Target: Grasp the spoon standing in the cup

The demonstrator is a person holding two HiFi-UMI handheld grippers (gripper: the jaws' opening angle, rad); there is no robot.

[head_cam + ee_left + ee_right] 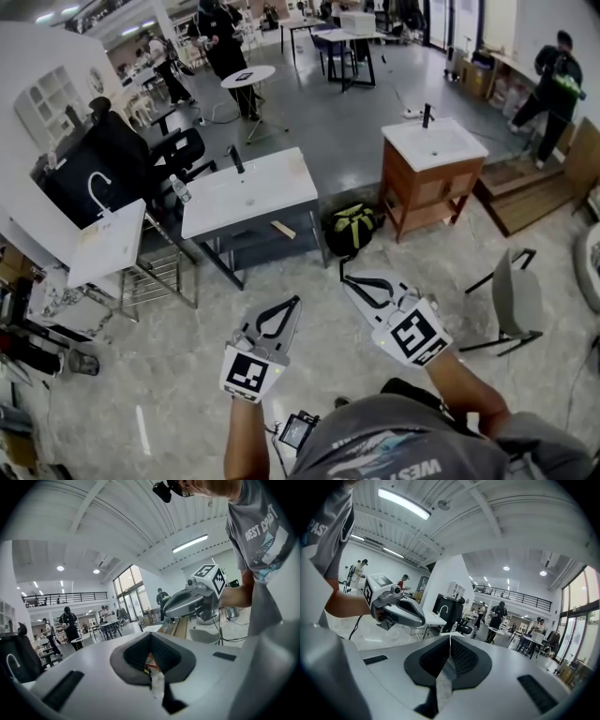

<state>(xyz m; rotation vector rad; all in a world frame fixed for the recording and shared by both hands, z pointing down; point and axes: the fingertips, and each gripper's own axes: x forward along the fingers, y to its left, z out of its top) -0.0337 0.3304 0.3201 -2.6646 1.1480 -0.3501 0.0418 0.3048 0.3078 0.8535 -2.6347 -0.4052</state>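
Note:
No cup or spoon shows in any view. In the head view my left gripper [294, 302] and right gripper [343, 277] are held side by side above the marble floor, both pointing away from me. Each has its jaws together with nothing between them. The left gripper view looks along its own shut gripper [150, 637] and shows the right gripper [192, 599] to the right, held by a hand. The right gripper view shows its own shut gripper [450, 637] and the left gripper [397, 610] at the left.
A white vanity table with a tap [248, 192] stands ahead, a wooden sink cabinet [431, 155] to its right, and a black and green bag [354, 228] between them. A grey chair [516, 300] is at the right. People stand further back.

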